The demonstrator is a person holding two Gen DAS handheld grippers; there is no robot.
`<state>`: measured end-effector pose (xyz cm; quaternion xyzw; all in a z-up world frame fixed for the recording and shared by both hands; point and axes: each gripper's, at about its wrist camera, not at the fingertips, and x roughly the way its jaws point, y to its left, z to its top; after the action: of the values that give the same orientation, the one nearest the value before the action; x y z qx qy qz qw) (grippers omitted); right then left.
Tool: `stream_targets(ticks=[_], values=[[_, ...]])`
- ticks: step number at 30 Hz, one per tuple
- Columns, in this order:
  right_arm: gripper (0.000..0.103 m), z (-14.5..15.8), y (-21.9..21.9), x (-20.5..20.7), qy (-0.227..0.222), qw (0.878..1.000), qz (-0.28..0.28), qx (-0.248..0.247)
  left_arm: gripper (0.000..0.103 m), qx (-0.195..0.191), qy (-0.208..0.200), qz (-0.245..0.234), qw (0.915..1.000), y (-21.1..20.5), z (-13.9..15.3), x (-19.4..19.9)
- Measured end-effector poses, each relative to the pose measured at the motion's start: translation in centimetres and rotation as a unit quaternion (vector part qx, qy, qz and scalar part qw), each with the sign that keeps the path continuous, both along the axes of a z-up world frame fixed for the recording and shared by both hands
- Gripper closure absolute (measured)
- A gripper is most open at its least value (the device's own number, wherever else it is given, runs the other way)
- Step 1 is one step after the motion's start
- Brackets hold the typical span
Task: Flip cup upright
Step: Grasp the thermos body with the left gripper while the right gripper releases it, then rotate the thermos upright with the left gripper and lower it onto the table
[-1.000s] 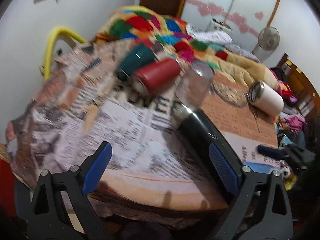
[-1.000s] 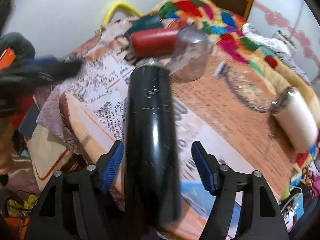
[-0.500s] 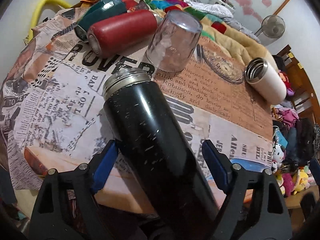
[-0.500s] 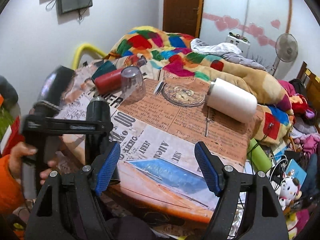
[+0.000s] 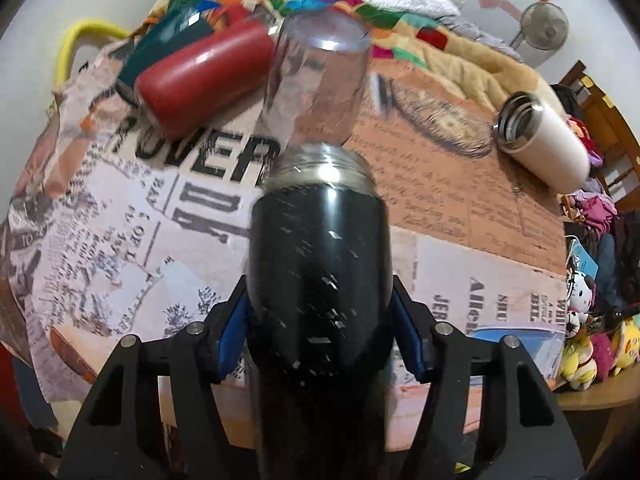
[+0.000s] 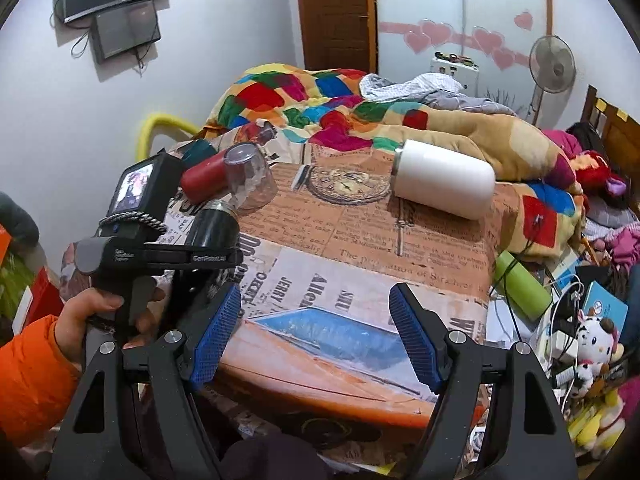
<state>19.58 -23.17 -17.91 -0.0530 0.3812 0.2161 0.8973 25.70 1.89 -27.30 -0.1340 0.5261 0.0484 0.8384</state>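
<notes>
1. Gripping the black cup (image 5: 320, 280) between its blue-padded fingers (image 5: 234, 330), the left gripper (image 5: 320, 332) fills the lower middle of the left wrist view; the cup's steel rim points away, toward the newspaper-print surface (image 5: 120, 240). Just past that rim stands an upturned clear glass (image 5: 316, 80), with a red cup (image 5: 200, 80) lying on its side to the left and a white cup (image 5: 548, 140) on its side at the far right.
2. In the right wrist view, the right gripper (image 6: 316, 336) has its fingers (image 6: 416, 340) spread wide with nothing between them, over the near edge of the surface (image 6: 360, 248). At the left, the person's hand (image 6: 100, 320) holds the left gripper (image 6: 160, 256), closed around the black cup (image 6: 214, 224), which stands close to upright, rim up, near the clear glass (image 6: 250, 178). The white cup (image 6: 444, 178) lies well apart beside the quilt (image 6: 340, 104).
</notes>
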Motion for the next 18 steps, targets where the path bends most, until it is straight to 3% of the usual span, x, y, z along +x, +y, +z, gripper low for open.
stream_targets(ticks=[9,18], values=[[0.029,0.2,-1.0,0.7,-0.004,1.000,-0.015,0.011,0.040,0.026,-0.091,-0.040,0.9947,-1.2,6.6,-3.5],[0.029,0.2,-1.0,1.5,-0.008,1.000,-0.020,0.014,0.040,0.060,-0.174,-0.087,0.9792,-4.2,11.8,-4.2]])
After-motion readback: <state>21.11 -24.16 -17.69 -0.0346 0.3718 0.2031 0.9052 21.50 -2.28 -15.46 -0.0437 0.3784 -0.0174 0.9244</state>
